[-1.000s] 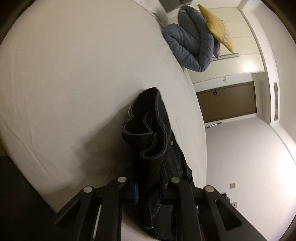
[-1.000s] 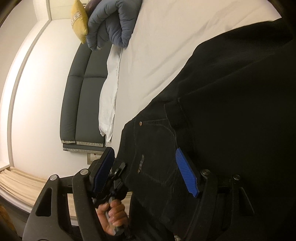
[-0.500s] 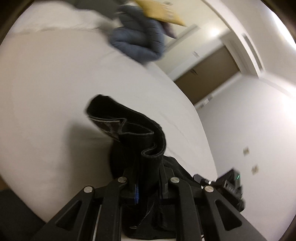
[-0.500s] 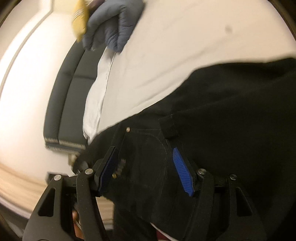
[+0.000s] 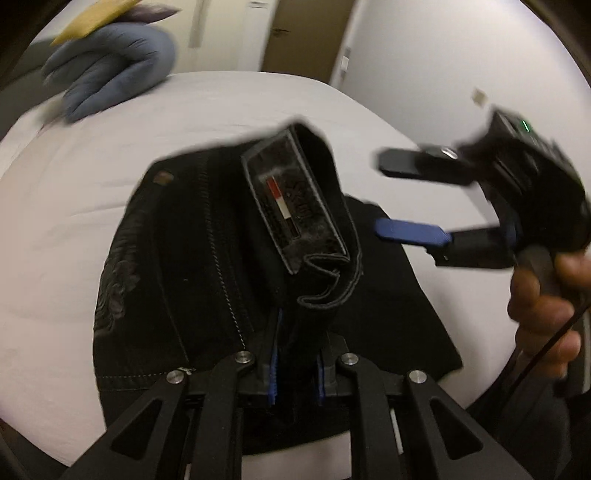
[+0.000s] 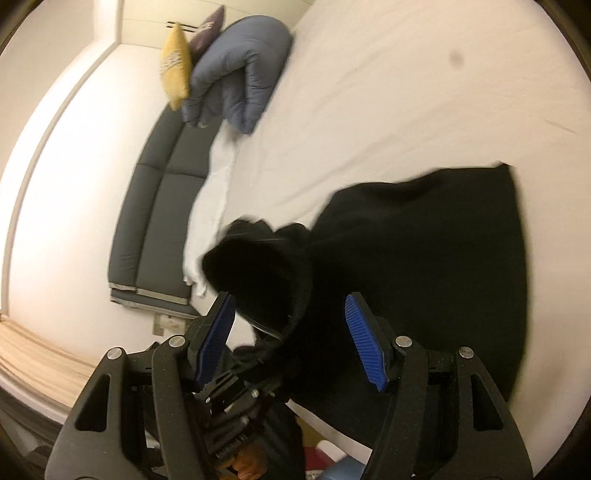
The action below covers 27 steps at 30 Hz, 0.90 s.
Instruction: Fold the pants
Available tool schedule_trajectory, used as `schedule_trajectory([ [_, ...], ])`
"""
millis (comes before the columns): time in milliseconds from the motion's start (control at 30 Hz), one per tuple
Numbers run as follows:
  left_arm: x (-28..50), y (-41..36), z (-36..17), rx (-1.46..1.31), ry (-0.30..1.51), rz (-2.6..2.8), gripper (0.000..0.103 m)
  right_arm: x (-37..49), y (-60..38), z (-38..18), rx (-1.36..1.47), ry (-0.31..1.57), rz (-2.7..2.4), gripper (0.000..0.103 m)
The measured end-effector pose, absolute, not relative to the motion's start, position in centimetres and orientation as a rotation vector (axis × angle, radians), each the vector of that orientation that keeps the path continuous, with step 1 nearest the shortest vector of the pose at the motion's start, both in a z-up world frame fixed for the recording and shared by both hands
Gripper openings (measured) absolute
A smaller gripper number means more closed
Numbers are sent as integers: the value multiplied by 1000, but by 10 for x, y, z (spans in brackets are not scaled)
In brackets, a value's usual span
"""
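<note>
Black pants (image 5: 207,266) lie bunched on the white bed (image 5: 74,192). My left gripper (image 5: 295,376) is shut on the waistband, which stands up between its blue pads with the label patch (image 5: 291,206) showing. My right gripper (image 5: 402,195) hangs open above the pants at the right, held by a hand. In the right wrist view the right gripper (image 6: 291,347) is open and empty, with the pants (image 6: 424,266) spread under and beyond it and the left gripper's body below its fingers.
A folded blue-grey quilt (image 5: 110,70) with a yellow pillow (image 6: 173,70) lies at the head of the bed. A dark grey padded headboard (image 6: 155,206) runs along the bed edge. A brown door (image 5: 310,33) is beyond the bed.
My left gripper has swung round and lowered the waistband over the bed. My right gripper has drawn back from the pants, which now lie flatter on the sheet.
</note>
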<state>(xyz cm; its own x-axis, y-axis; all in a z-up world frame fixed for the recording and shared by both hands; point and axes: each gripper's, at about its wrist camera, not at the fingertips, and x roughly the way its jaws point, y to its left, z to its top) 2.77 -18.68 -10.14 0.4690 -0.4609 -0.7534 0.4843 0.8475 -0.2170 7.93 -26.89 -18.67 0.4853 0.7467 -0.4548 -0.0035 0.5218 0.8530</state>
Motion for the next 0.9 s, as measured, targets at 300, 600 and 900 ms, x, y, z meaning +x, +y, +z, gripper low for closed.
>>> schedule_trajectory([
  [300,-4,-238,-104,264,854,-569,15,73,-265,-201,792,1068,486,62],
  [600,-24,-258,-106,371,803,-563,15,70,-255,-203,678,1061,420,14],
  [900,-33,-284,-100,389,778,-625,15,54,-292,-190,672,987,408,10],
])
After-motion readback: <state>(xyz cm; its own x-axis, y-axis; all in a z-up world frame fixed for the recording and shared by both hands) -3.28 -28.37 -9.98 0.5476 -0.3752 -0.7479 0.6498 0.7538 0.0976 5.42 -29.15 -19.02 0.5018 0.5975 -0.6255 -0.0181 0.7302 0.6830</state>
